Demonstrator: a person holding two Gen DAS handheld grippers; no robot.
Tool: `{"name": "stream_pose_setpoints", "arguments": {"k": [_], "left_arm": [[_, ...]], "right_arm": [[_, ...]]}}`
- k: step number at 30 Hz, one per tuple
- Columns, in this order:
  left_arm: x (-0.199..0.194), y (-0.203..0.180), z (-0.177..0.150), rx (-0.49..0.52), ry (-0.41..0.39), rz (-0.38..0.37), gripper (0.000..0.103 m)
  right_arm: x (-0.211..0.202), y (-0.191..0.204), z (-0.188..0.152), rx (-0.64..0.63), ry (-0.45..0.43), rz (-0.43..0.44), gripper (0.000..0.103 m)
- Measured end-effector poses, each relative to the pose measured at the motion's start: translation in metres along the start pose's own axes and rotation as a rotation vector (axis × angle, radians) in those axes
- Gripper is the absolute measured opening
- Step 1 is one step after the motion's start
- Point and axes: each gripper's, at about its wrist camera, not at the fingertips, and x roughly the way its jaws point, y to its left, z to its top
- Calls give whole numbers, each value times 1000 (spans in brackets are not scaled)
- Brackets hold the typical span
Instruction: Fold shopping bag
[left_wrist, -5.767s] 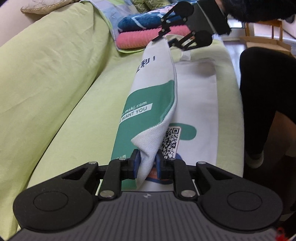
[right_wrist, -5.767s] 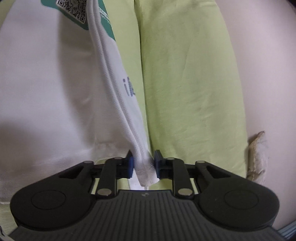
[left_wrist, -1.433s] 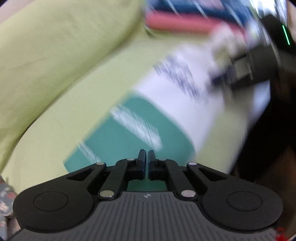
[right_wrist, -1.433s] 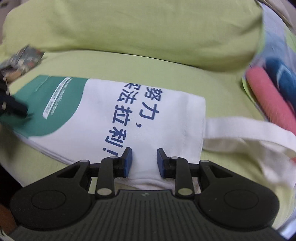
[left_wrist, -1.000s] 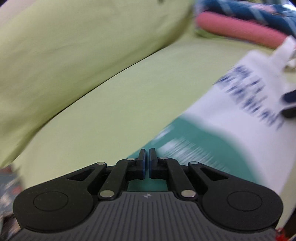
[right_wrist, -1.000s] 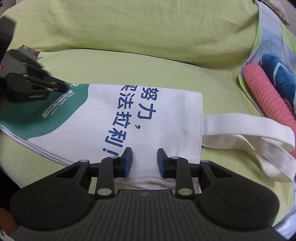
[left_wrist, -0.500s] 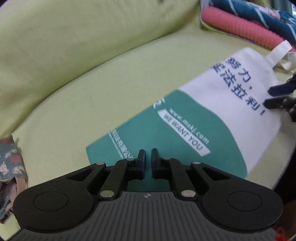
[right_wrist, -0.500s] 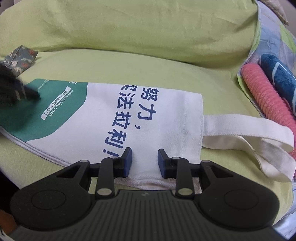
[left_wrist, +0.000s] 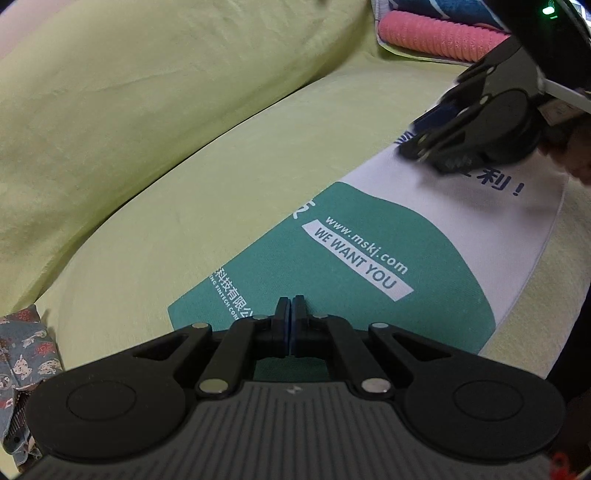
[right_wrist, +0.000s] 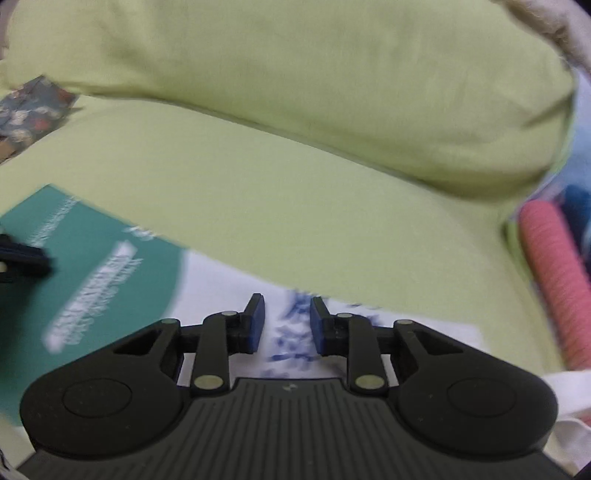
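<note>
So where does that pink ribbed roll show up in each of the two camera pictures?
Left wrist view: the pink ribbed roll lies at the top right, beyond the shopping bag, partly behind the right gripper.
Right wrist view: it runs down the right edge, blurred, to the right of the bag.
Shared landmark: the green back cushion, which the roll lies beside in both views.

Matt woven cloth shopping bag (left_wrist: 369, 258) on soft, faintly creased green fabric sofa (left_wrist: 184, 166).
</note>
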Motion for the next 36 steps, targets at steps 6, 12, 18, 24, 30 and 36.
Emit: {"name": "stream_pose_setpoints", "arguments": {"k": [6,12,18,24,30,36], "left_arm": [[2,1,-3,9,-19,0,0],[-2,2,1,-4,5,4,0],[-38,-3,-9,-43,-7,-23,1],[-34,-9,-31,-70,45,-7,0],[-45,-4,-16,-34,90,45,11],[-68,19,-18,-209,207,106,25]], "right_arm": [[1,-56,-41,96,37,-34,0],[-18,-80,-43,297,30,39,2],[-90,-77,-82,396,-34,90,17],[-86,-63,-118,390,66,71,15],[-98,-60,-110,409,58,50,21],[-138,-81,-137,695,64,115,38]]}}
